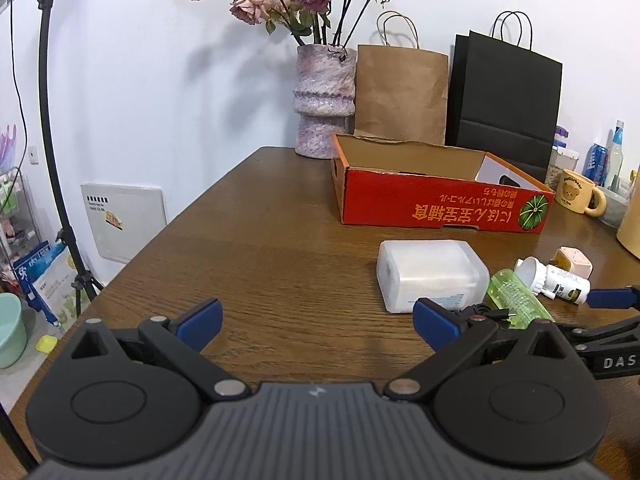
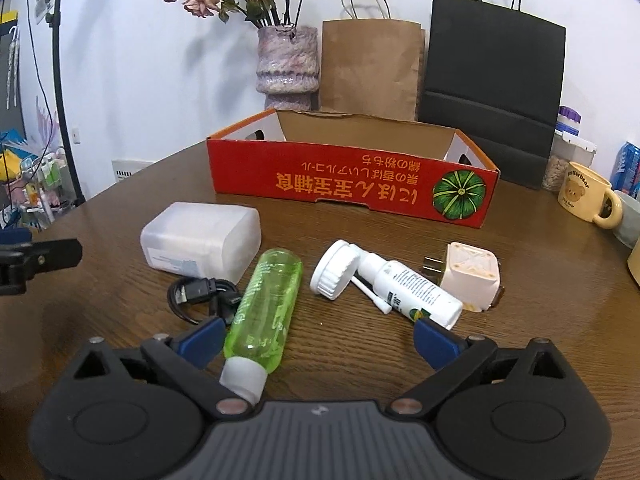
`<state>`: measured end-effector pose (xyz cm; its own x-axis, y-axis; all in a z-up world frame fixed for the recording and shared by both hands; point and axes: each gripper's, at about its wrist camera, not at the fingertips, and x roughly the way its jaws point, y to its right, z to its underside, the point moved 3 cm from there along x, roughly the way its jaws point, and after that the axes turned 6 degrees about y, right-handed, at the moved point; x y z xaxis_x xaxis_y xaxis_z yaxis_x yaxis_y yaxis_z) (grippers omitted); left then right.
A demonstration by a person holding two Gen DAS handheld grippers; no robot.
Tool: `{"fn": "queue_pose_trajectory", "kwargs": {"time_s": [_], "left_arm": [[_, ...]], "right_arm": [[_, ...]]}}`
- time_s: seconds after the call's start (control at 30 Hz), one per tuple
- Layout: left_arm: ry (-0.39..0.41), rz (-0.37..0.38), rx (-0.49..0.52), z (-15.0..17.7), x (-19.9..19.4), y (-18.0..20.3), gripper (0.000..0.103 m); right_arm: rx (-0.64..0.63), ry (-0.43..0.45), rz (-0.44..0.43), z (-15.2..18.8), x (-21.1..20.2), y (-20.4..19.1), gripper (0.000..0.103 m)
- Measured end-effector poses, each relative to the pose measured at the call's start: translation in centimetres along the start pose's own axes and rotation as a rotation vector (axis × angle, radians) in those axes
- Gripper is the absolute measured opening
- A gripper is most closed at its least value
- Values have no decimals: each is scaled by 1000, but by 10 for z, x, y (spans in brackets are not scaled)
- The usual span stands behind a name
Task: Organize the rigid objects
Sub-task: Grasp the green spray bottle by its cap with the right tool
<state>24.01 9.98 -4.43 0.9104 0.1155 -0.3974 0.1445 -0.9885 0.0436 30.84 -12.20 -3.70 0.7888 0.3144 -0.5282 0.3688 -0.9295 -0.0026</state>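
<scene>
We are at the start of a pick: several rigid objects lie loose on the brown table (image 2: 400, 344), in front of the red cardboard box (image 2: 352, 184), which stands open near the back and looks like the place where they should go. Our right claw (image 2: 316, 346) is spread wide and grasps nothing; the green bottle (image 2: 266, 302) lies on its side between the two blue fingers, its white cap toward us, its body close beside the left finger (image 2: 202, 342), but we cannot tell whether it touches that pad. Our left claw (image 1: 318, 328) is also released and empty, low over a bare part of the table, with the white translucent box (image 1: 432, 274) just beyond its right finger. Beside the green bottle lie a coiled black cable (image 2: 204, 294), a white spray bottle (image 2: 416, 288) with its round cap (image 2: 334, 264) next to it, and a cream plug adapter (image 2: 472, 276) a little further right. We judge that the step in hand is the approach to the green bottle, and nothing of this group is visibly in the box yet. The next move calls for centring the right claw over the middle of the bottle, so both pads meet its round wall evenly, because a smooth cylinder may roll or slip out sideways. Then we close, lift clear of the cable, and carry the bottle over the near wall of the box.
</scene>
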Motion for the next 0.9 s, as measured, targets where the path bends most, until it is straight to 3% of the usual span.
{"fn": "queue_pose_trajectory", "kwargs": {"time_s": [0.17,0.23,0.4,0.9], "left_arm": [[-9,7,-11,1,2,-1,103],[-13,10,-16,2,3,-2,103],[-23,3,-18,3,6,-1,103],[-30,-60,-2,2,6,3,103]], "right_arm": [[-23,-24,-9,0,9,-6,78],[-29,-41,-21,2,13,-7,57],[-30,-32,-73,2,17,-9,34],[-25,61,-86,0,5,-1,31]]}}
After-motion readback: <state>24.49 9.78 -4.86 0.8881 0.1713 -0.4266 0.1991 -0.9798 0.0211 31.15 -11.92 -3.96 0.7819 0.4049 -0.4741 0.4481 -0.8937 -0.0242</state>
